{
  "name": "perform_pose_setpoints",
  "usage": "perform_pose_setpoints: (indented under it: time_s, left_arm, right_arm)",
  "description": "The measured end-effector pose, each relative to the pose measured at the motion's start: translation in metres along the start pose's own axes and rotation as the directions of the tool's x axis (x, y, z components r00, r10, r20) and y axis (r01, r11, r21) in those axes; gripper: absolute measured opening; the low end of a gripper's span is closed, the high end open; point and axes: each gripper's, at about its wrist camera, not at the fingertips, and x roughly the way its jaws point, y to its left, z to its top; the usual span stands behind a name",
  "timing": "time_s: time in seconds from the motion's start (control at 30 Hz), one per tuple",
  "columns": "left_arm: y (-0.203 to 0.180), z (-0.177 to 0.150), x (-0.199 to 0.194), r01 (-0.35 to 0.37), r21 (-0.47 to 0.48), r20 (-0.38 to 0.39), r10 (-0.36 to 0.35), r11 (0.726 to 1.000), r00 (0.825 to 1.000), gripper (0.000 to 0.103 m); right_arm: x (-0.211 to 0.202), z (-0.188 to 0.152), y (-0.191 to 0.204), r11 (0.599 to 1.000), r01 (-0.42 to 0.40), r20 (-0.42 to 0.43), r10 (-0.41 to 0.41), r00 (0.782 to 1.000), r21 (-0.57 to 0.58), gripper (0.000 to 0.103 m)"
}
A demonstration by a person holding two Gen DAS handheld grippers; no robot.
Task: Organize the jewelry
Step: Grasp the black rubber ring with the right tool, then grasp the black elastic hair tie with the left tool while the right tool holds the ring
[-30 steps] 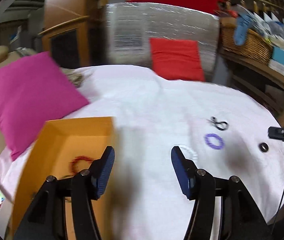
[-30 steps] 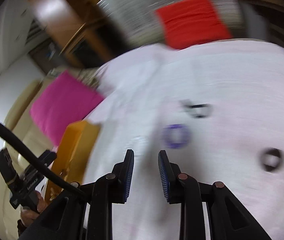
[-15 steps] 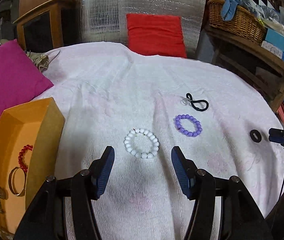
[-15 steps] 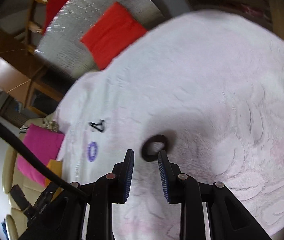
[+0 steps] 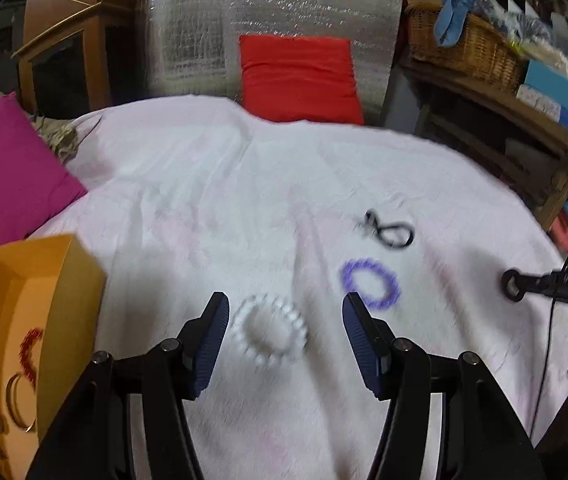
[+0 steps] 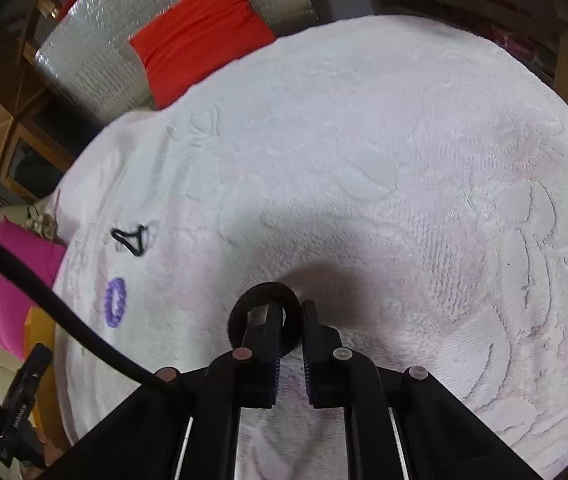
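At the far left an orange box point(image 5: 24, 300) holds a red bracelet point(image 5: 28, 350) and a gold bangle point(image 5: 16, 404). The left gripper point(image 5: 284, 320) stands apart over a white bracelet point(image 5: 272, 330) on the white cloth point(image 5: 204, 200), with a purple bracelet point(image 5: 370, 283) and black hair tie point(image 5: 392, 232) beyond. Rightmost, the right gripper point(image 6: 292, 320) is clamped on a black ring point(image 6: 264, 300)

Two wrist views, downward – shared white bedspread point(image 5: 244, 184)

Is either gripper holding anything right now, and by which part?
Right gripper pinches the black ring by its near rim. Left gripper holds nothing, open over the white bracelet.
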Motion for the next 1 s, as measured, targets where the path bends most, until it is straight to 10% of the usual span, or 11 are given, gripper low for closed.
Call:
perform_pose_setpoints:
  time_s: [0.33,0.53,0.77,1.0]
  left_arm:
    - [-0.038,0.073,0.068,0.250,-0.156,-0.096,-0.267,0.956,0.959,0.070]
    - [-0.061,0.093,0.124,0.234,-0.197,-0.209,-0.275,0.952,0.939,0.070]
    - [-0.067,0.090,0.154,0.211,-0.217,-0.276,-0.267,0.953,0.923,0.031]
    - [-0.069,0.082,0.160,0.191,-0.230,-0.308,-0.258,0.954,0.916,0.019]
  right_arm:
    - [-0.001,0.003,0.013,0.997,-0.069,0.026,0.068,0.997,0.024,0.010]
    - [-0.002,0.005,0.007,0.995,-0.092,0.023,0.090,0.996,0.051,0.010]
    - [-0.003,0.005,0.014,0.991,-0.128,0.020,0.128,0.992,0.041,0.010]
    - [-0.002,0.004,0.021,0.991,-0.129,0.020,0.129,0.991,0.030,0.010]
